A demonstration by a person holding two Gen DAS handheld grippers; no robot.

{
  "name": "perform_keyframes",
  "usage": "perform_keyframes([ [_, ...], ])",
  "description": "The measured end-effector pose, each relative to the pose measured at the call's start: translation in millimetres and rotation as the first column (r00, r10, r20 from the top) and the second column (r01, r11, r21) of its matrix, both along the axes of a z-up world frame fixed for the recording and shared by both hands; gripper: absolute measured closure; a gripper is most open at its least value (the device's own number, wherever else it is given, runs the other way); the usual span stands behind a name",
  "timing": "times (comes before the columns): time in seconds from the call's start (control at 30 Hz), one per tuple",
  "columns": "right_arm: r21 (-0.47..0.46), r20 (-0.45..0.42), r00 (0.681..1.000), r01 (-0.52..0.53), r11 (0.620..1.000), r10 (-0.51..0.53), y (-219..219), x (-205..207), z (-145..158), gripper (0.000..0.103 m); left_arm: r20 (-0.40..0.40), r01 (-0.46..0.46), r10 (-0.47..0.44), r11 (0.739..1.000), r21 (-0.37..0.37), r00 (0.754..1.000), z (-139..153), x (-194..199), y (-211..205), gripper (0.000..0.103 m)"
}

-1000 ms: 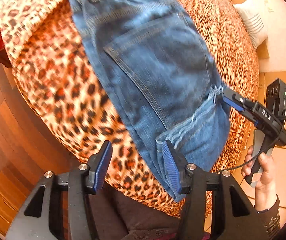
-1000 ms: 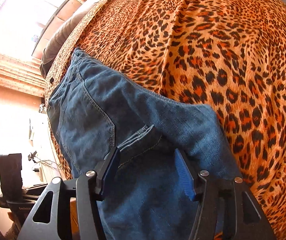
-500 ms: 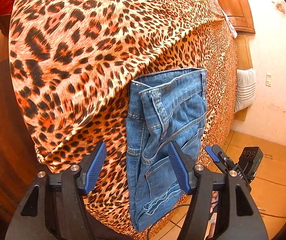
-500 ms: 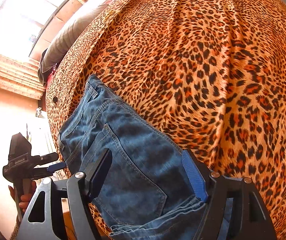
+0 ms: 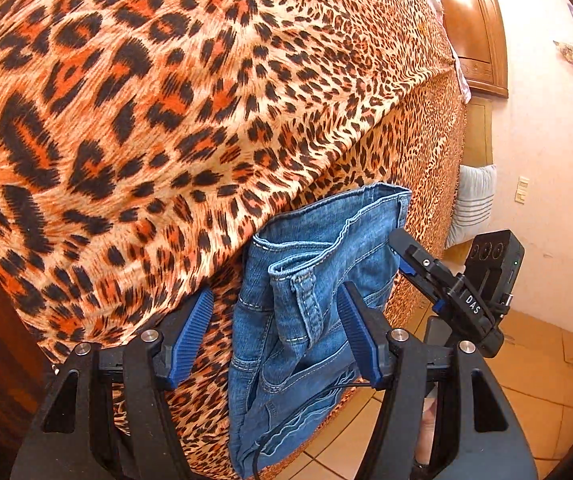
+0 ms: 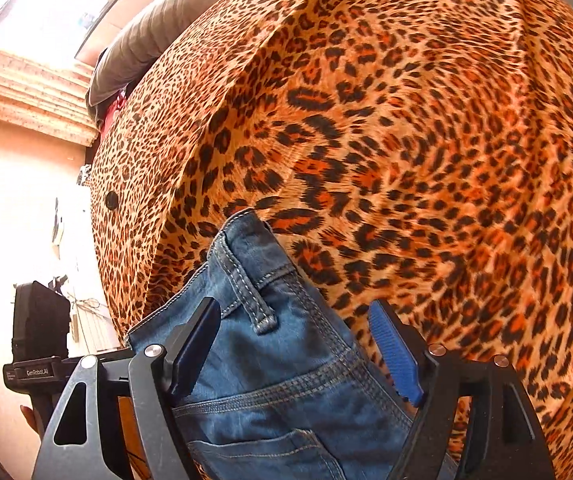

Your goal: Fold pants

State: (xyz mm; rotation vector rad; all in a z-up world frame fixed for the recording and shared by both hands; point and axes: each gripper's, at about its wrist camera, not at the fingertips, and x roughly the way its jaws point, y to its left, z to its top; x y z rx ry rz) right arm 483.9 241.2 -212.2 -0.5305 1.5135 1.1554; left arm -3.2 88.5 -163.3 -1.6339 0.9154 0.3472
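Blue jeans lie folded on the leopard-print bedcover, at its edge by the floor. My left gripper hovers over the waistband end; its jaws are opening, with the belt loop between them, and neither pad presses on the cloth. In the right wrist view the jeans fill the lower middle. My right gripper straddles the waistband and belt loop, jaws opening, pads clear of the denim. The right gripper also shows beside the jeans in the left wrist view. The left gripper's black body shows at far left.
The bedcover spreads wide beyond the jeans. A striped white pillow leans by the wall over the tiled floor. A wooden headboard stands at the bed's far end, and a grey cushion lies at the other.
Both grippers have let go of the folded hem, and their jaws stand wider. They have travelled along the jeans to the waistband end, which now rests flat on the cover.
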Motion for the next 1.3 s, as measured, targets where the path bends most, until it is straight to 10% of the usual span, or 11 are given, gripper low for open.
perform_keyframes([
  [0.43, 0.029, -0.028, 0.986, -0.165, 0.986, 0.166, 46, -30, -11, 0.024, 0.099, 0.057, -0.059, 0.998, 0.023, 0.993, 2, 44, -5, 0.029],
  [0.57, 0.004, 0.089, 0.976, -0.201, 0.980, 0.200, 39, -34, -9, 0.060, 0.030, 0.046, -0.047, 0.998, 0.047, 0.998, -2, 35, -2, 0.077],
  [0.83, 0.130, 0.060, 0.986, -0.161, 0.978, 0.154, 18, -43, 28, 0.078, 0.034, 0.109, -0.119, 0.970, 0.218, 0.992, 51, 34, -20, 0.087],
  [1.3, 0.444, -0.079, 0.997, 0.035, 0.896, 0.001, -137, -25, 147, 0.078, 0.041, 0.332, -0.416, 0.776, 0.536, 0.908, 183, 45, -132, 0.087],
])
